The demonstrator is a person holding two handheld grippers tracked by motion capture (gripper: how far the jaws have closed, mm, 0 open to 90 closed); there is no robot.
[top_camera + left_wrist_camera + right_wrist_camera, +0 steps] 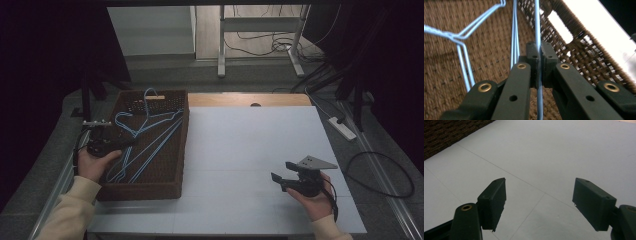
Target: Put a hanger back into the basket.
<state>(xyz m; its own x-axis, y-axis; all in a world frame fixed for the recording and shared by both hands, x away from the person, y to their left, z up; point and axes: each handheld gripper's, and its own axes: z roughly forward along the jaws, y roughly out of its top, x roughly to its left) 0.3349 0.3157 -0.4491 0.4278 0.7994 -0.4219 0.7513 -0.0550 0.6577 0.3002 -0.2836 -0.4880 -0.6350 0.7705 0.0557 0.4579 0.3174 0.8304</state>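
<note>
Holding blue wire hangers (150, 131), woven basket (176, 150) (brown), left tool (538, 53) clamping one

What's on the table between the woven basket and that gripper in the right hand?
Nothing: in the high view the white table top runs bare from the wicker basket to the right gripper. The right gripper view shows bare surface too.

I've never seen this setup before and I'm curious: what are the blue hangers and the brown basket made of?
The blue hangers look like thin metal wire with a smooth blue coating: slim bent rods, one clamped in the left gripper. The brown basket looks woven, wicker or rattan perhaps: a matte plaited weave with gaps in its wall.
</note>
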